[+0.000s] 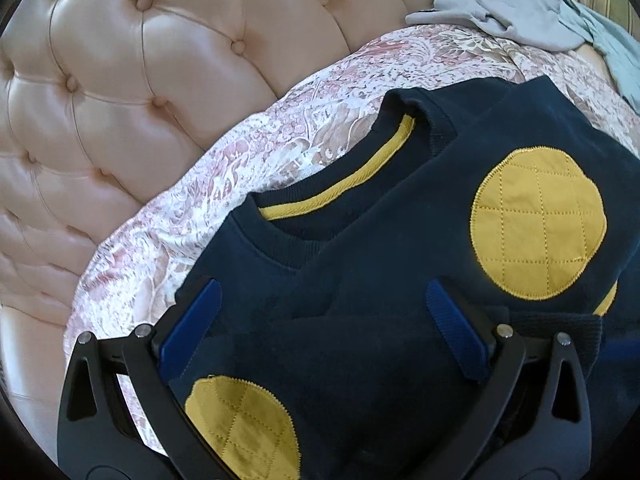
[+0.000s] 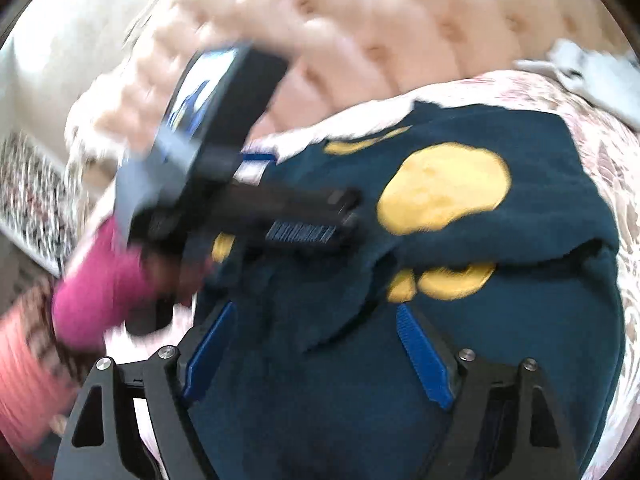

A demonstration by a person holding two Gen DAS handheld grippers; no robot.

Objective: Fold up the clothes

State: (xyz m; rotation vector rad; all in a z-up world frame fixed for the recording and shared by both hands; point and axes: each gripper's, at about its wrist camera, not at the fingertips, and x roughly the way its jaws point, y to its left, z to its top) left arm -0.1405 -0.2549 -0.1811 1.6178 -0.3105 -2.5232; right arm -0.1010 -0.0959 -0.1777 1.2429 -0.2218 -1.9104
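Left gripper (image 1: 320,336): jaws gaping wide, gripping nothing;
Right gripper (image 2: 316,350): jaws gaping wide too;
Risk: sweater (image 1: 400,240) sleeves are sliding apart.

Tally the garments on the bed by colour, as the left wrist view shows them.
Navy: 1, the sweatshirt with yellow patches
Grey: 1, crumpled garment
Pale blue: 1, garment beside the grey one
Total: 3

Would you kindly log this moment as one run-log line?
stage: sleeves folded in | item: navy sweatshirt on bedspread | left gripper: open above it | right gripper: open above it
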